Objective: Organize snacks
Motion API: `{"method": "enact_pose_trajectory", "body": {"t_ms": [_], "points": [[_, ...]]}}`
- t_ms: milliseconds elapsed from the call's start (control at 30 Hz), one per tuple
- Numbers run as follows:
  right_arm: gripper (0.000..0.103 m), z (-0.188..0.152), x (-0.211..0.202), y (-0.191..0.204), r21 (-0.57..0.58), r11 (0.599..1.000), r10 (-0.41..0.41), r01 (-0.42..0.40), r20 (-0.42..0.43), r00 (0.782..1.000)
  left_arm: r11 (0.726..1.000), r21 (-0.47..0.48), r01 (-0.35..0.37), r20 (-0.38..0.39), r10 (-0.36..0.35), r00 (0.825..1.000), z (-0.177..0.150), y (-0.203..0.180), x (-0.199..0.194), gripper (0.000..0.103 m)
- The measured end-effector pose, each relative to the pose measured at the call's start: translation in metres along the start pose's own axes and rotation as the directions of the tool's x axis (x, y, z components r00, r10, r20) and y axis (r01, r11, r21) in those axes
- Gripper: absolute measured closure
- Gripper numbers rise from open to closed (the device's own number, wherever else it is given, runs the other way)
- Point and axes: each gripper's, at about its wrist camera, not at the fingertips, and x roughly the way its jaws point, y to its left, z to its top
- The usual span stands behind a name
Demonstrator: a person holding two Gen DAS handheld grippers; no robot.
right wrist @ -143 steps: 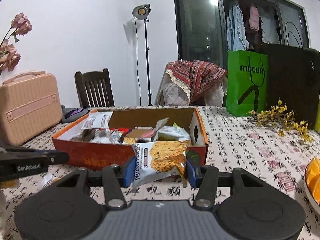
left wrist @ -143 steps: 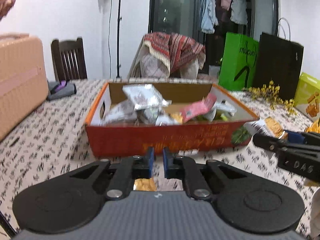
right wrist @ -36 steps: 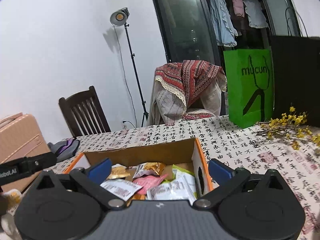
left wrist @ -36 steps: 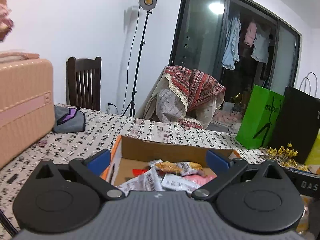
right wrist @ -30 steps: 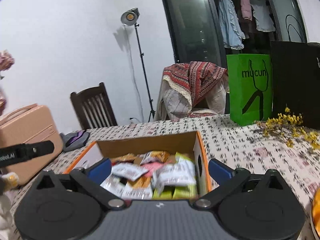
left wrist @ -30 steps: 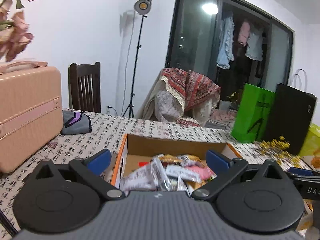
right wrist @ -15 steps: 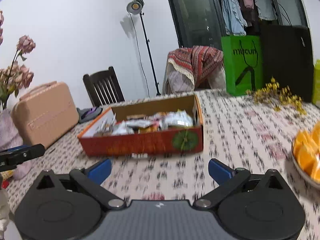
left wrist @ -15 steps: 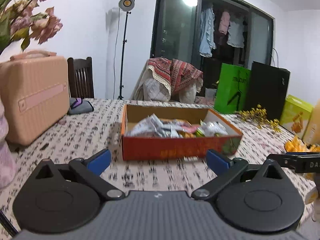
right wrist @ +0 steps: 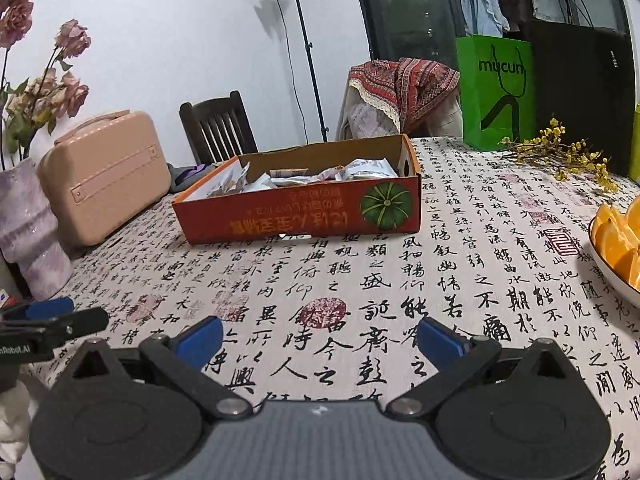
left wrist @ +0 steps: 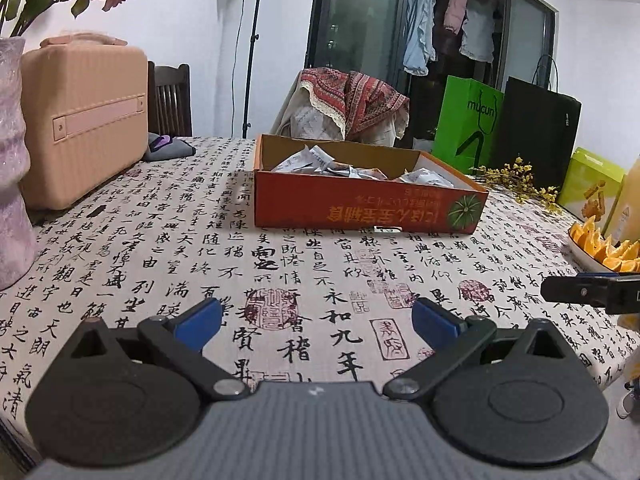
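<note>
Left wrist view: left gripper (left wrist: 316, 316) jaws spread wide, nothing between them, low over the calligraphy tablecloth (left wrist: 192, 248). Red snack box (left wrist: 368, 202) sits mid-table well ahead, snack packets (left wrist: 316, 162) piled inside. Right gripper's tip shows at right edge

Right wrist view: right gripper (right wrist: 320, 338) jaws also wide apart, holding nothing. Same box (right wrist: 304, 210) ahead, packets (right wrist: 360, 170) inside. Plate of orange slices (right wrist: 616, 240) at right edge, pink case (right wrist: 104, 172) left

snack packets (left wrist: 320, 162) in cardboard box (left wrist: 368, 210) at centre of table (left wrist: 320, 280); suitcase (left wrist: 84, 120) and vase (left wrist: 12, 168) left of it; plate of orange slices (right wrist: 616, 240) right; shopping bags (left wrist: 468, 124) behind.
</note>
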Motion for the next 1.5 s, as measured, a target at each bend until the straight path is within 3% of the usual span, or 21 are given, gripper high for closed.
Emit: {"method": "enact_pose_trajectory", "body": {"t_ms": [1500], "points": [[0.000,0.0028,0.0017,-0.0044,0.002,1.000,-0.004,0.004,0.007,1.000,1.000,0.020,0.022,0.014,-0.022,1.000,0.0028,-0.0062,0.0003,0.000]]}}
